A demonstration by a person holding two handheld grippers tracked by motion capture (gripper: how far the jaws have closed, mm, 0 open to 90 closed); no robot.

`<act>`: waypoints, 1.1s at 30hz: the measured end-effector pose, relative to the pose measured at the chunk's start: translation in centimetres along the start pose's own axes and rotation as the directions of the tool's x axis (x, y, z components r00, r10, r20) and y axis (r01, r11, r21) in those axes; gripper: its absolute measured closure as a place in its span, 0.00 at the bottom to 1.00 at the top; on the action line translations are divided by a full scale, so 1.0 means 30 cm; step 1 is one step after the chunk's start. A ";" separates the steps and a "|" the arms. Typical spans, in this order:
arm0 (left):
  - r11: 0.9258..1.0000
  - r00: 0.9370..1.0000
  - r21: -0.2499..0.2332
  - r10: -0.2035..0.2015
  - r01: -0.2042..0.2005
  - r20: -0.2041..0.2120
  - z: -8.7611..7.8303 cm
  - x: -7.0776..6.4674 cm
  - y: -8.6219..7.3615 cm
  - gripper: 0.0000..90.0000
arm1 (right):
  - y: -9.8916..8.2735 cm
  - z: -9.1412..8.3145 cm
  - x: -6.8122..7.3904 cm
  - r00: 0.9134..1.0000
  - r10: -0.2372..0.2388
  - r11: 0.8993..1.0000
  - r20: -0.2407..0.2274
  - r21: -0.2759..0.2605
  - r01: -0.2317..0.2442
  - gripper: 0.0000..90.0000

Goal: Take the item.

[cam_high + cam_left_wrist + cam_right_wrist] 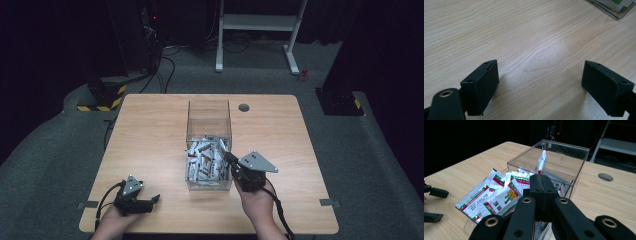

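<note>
A clear plastic box [209, 115] stands mid-table, its near half holding several white sachets [205, 160] with red and green print. My right gripper [231, 159] sits at the box's near right corner, above the sachets. In the right gripper view its jaws are pressed together [541, 177], and one sachet [542, 160] rises edge-on from between the tips, over the box [574, 147] and the pile [499, 197]. My left gripper [152, 199] rests low at the table's front left, open [540, 82], with bare wood between its jaws.
The wooden table [150, 130] has a round cable hole [244, 107] behind the box. A white metal stand [257, 22] and cables sit on the floor beyond. In the right gripper view, the left gripper [442, 203] shows at the far left edge.
</note>
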State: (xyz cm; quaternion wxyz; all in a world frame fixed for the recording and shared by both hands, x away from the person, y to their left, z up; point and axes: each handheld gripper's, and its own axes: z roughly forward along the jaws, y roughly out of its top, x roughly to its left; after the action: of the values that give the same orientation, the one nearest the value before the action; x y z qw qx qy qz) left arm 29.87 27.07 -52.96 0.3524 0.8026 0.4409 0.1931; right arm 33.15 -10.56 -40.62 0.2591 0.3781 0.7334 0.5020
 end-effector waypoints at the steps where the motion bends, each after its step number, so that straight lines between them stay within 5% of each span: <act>1: 1.000 1.000 0.000 0.000 0.000 0.000 0.000 0.000 0.000 0.16 | 0.007 -0.010 -0.005 1.000 0.000 1.000 0.003 -0.011 0.000 1.00; 21: 1.000 1.000 0.000 0.000 0.000 0.000 0.000 0.000 0.000 0.16 | 0.046 -0.061 -0.045 0.999 0.008 0.998 0.049 -0.065 -0.005 1.00; 33: 1.000 1.000 0.000 0.000 0.000 0.001 0.000 0.000 0.000 0.16 | 0.029 -0.052 -0.138 0.991 0.010 0.999 0.134 -0.035 -0.006 1.00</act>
State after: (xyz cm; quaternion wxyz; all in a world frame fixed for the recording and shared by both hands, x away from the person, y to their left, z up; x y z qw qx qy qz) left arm 29.88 27.07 -52.96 0.3525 0.8027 0.4408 0.1929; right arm 34.64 -14.60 -39.25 0.3123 0.4095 0.7040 0.4890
